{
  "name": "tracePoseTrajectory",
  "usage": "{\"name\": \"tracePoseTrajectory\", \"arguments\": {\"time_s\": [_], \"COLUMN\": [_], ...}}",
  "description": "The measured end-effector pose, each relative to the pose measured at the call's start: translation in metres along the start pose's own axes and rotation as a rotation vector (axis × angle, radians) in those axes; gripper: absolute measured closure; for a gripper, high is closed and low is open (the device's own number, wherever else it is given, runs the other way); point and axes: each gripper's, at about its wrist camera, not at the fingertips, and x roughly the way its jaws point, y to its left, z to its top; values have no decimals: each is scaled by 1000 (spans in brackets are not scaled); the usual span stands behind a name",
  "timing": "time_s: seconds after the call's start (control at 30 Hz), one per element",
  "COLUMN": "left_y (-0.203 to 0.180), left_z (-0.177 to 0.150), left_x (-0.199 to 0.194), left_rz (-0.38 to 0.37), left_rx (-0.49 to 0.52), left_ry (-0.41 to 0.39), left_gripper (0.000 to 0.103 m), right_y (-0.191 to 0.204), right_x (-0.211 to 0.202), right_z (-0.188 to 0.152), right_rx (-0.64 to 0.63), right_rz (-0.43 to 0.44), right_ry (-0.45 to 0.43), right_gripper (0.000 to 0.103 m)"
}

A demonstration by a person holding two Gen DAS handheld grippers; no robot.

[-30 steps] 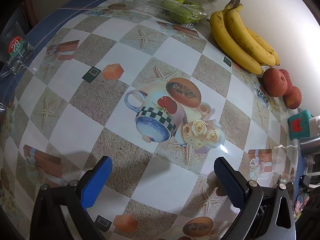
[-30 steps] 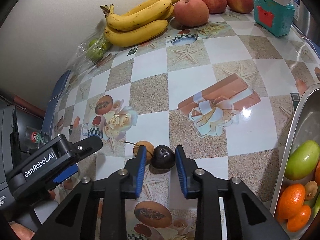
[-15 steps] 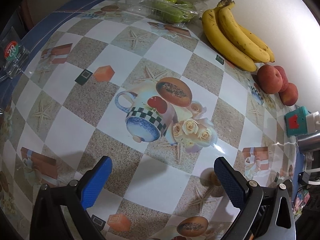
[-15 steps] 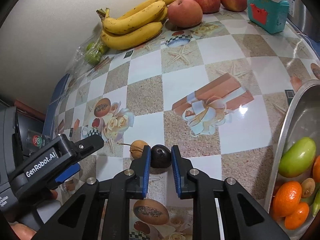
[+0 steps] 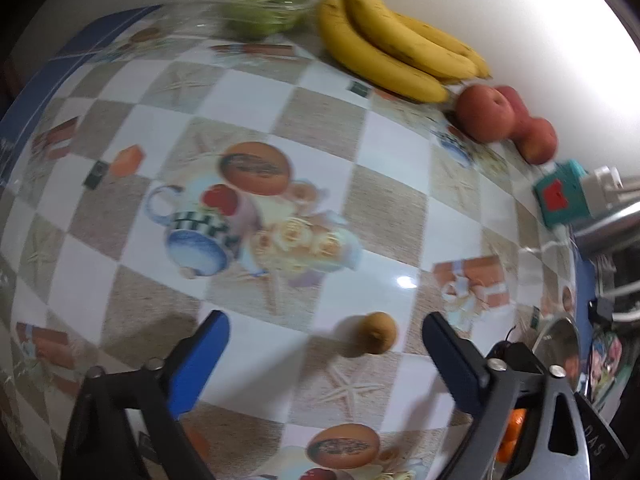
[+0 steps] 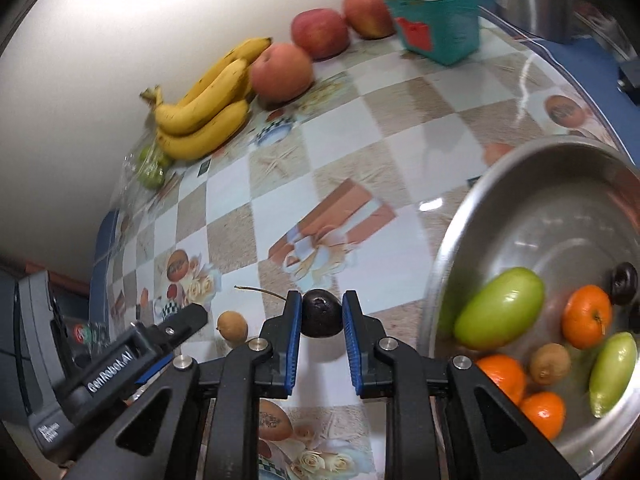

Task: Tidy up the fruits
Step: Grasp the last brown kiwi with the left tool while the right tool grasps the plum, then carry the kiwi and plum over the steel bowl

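Note:
My right gripper [image 6: 321,316] is shut on a small dark cherry [image 6: 321,313] with a thin stem and holds it above the table, left of the steel bowl [image 6: 448,248]. The bowl holds green mangoes [image 6: 499,307], oranges [image 6: 587,316], a kiwi [image 6: 550,363] and another dark fruit [image 6: 624,278]. A small tan longan [image 5: 376,338] lies on the table between the wide-open blue fingers of my left gripper [image 5: 326,354]; it also shows in the right wrist view [image 6: 232,325]. The left gripper also shows in the right wrist view [image 6: 176,330].
Bananas [image 5: 394,54], red apples [image 5: 486,114] and a clear bag of green fruit [image 5: 256,16] line the wall. A teal box [image 6: 438,26] stands at the back by a steel pot. The bowl's rim shows at the right in the left wrist view [image 5: 560,336].
My right gripper closed on the cherry, lifted it and swung right toward the bowl. My left gripper moved right and forward, bringing the longan between its open fingers.

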Motion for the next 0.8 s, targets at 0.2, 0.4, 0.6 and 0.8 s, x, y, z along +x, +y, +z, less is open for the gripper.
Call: {"name": "tracePoseTrajectory", "arguments": {"time_s": [0.2, 0.4, 0.6, 0.8], "left_y": [-13, -17, -18, -21], "left_z": [-2, -1, -3, -3], "left_x": [5, 13, 10, 3], "left_rz": [-29, -45, -74, -73], "left_rx": [48, 59, 66, 74], "left_ry": [5, 13, 21, 2], "left_gripper": [35, 57, 79, 79], "right_y": [-7, -5, -5, -3], "right_x": [-11, -16, -16, -21], "right_z": [2, 2, 2, 2], "right_rx": [18, 16, 15, 11], "right_rz": [0, 5, 6, 3], "right_ry": [-20, -29, -29, -37], "right_gripper": [82, 82, 82, 82]}}
